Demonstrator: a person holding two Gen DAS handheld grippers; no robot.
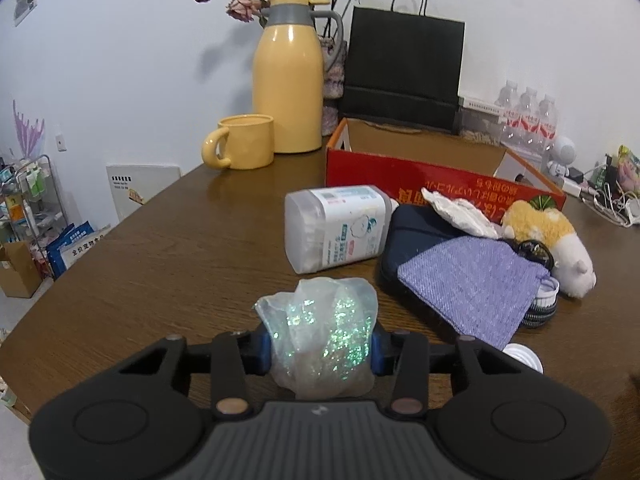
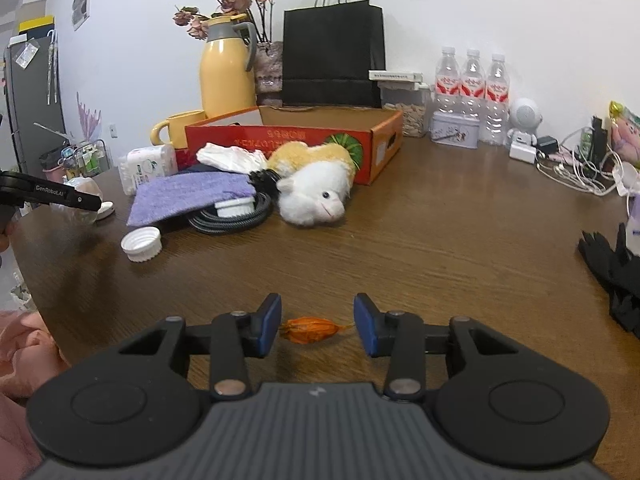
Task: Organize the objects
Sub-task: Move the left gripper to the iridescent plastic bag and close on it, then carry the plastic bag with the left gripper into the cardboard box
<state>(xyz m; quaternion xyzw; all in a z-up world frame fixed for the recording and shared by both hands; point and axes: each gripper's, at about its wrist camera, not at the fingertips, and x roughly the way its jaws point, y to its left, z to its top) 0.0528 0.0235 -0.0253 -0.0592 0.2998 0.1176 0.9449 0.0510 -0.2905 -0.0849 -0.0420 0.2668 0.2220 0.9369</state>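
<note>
My left hand-held gripper (image 1: 322, 350) squeezes the glittery soft bundle (image 1: 320, 336) near me above the tabletop (image 1: 180, 248); it looks light and crushable. My right hand-held gripper (image 2: 316, 322) stands open around the small, fragile-looking orange pod (image 2: 310, 330), not touching; I would pinch its middle gently

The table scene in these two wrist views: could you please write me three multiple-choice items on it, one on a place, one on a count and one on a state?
1. Where does the plush toy lie?
A. inside the red box
B. on the table in front of the red box
C. on top of the black bag

2. How many water bottles stand by the wall?
A. one
B. three
C. five

3. What is between the left gripper's fingers?
A. a glittery translucent pouch
B. a white cap
C. nothing

Answers:
1 B, it rests on the wood against the red box's front.
2 B, three red-labelled bottles stand side by side.
3 A, the pouch fills the gap between both pads.
</note>
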